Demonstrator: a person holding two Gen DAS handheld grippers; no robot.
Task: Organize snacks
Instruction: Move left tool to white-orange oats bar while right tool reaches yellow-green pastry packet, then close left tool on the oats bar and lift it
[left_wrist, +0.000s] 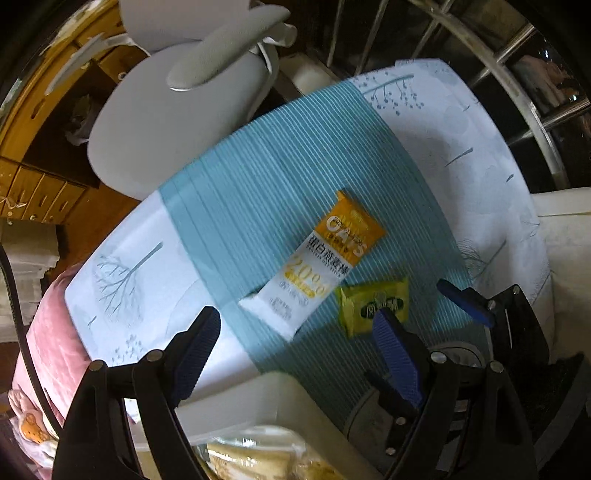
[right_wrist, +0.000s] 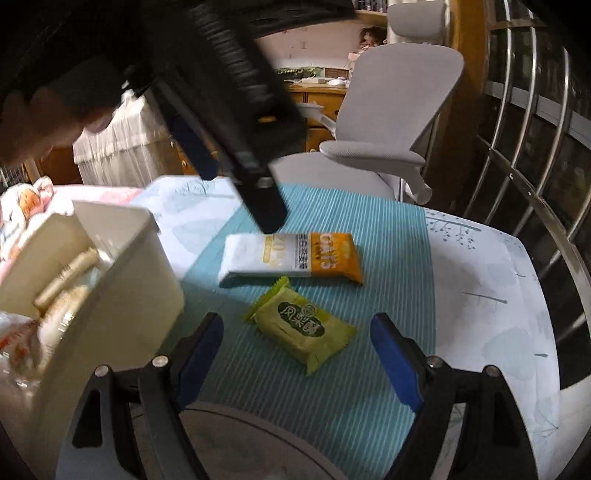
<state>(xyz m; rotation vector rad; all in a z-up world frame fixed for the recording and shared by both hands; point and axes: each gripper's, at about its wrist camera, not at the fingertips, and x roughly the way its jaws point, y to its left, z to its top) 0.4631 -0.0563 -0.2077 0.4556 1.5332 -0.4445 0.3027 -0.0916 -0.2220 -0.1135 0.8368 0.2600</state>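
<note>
A white-and-orange oat bar (left_wrist: 317, 262) (right_wrist: 291, 258) lies on the teal striped mat (left_wrist: 258, 199) (right_wrist: 388, 258). A small yellow-green snack pack (left_wrist: 373, 304) (right_wrist: 301, 328) lies beside it. My left gripper (left_wrist: 295, 350) is open and empty, above the near edge of the mat and the white bin (left_wrist: 236, 398). My right gripper (right_wrist: 297, 354) is open and empty, just short of the yellow-green pack. The left gripper (right_wrist: 229, 147) shows in the right wrist view, high above the oat bar. The right gripper's fingers (left_wrist: 465, 302) show at the right of the left wrist view.
The white bin (right_wrist: 122, 280) at the left holds several wrapped snacks (right_wrist: 66, 280). A grey office chair (left_wrist: 177, 110) (right_wrist: 388, 122) stands past the table's far side. Metal window bars (right_wrist: 535, 147) run along the right. A pink cloth (left_wrist: 51, 332) lies at the left.
</note>
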